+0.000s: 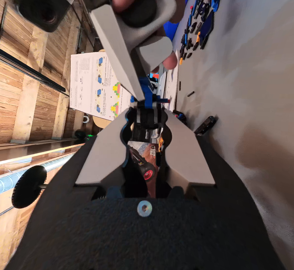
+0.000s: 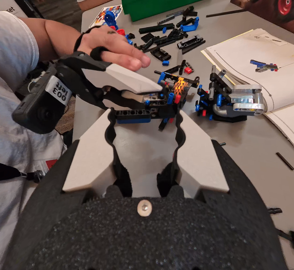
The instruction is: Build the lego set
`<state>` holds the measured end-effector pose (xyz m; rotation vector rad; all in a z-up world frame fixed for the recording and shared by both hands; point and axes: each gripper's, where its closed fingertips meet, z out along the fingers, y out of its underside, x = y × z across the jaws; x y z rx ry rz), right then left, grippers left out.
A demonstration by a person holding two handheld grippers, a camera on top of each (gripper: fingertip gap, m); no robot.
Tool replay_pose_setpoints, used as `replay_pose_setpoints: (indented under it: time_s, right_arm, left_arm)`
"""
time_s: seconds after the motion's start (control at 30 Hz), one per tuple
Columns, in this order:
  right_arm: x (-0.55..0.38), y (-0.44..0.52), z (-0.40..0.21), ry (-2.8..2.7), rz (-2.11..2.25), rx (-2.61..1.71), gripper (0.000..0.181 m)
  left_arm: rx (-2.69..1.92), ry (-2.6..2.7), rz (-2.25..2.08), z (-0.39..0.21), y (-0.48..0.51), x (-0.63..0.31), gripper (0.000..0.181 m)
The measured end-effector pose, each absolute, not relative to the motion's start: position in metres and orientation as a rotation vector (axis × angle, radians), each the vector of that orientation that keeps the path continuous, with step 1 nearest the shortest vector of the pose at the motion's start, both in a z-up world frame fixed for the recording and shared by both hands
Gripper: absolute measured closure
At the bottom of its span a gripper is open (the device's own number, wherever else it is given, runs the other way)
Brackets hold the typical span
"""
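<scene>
Left gripper clamps the flame-marked sub-assembly; right gripper, jaws spread and empty, closes in beside it. Probably mid-joining; next needs careful alignment.

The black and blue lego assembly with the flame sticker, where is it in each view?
Left wrist view: the black and blue lego assembly with the flame sticker sits at centre, clamped between the left tongs.
Right wrist view: just above centre, held by the left tongs, right tongs open beneath.
Shared landmark: the open white instruction booklet.
</scene>
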<state>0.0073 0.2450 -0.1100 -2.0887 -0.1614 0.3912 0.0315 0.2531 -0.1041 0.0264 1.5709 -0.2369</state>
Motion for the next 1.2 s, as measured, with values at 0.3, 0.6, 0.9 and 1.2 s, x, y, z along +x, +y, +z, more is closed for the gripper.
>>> replay_pose_setpoints:
  time_s: [0.3,0.6,0.9,1.2]
  right_arm:
    - [0.012,0.242,-0.105,-0.114,0.428,-2.078,0.107]
    - [0.012,0.241,-0.114,-0.073,0.411,-2.129,0.106]
    - [0.000,0.238,-0.110,-0.150,0.411,-2.102,0.106]
    - [-0.012,0.231,-0.104,-0.222,0.521,-2.078,0.107]
  left_arm:
    - [0.005,1.573,-0.241,-0.101,0.243,0.031,0.150]
    - [0.049,1.486,-0.156,-0.095,0.222,0.016,0.132]
    - [0.016,1.442,-0.166,-0.087,0.218,0.006,0.152]
    - [-0.200,1.502,-0.427,-0.081,0.211,0.003,0.172]
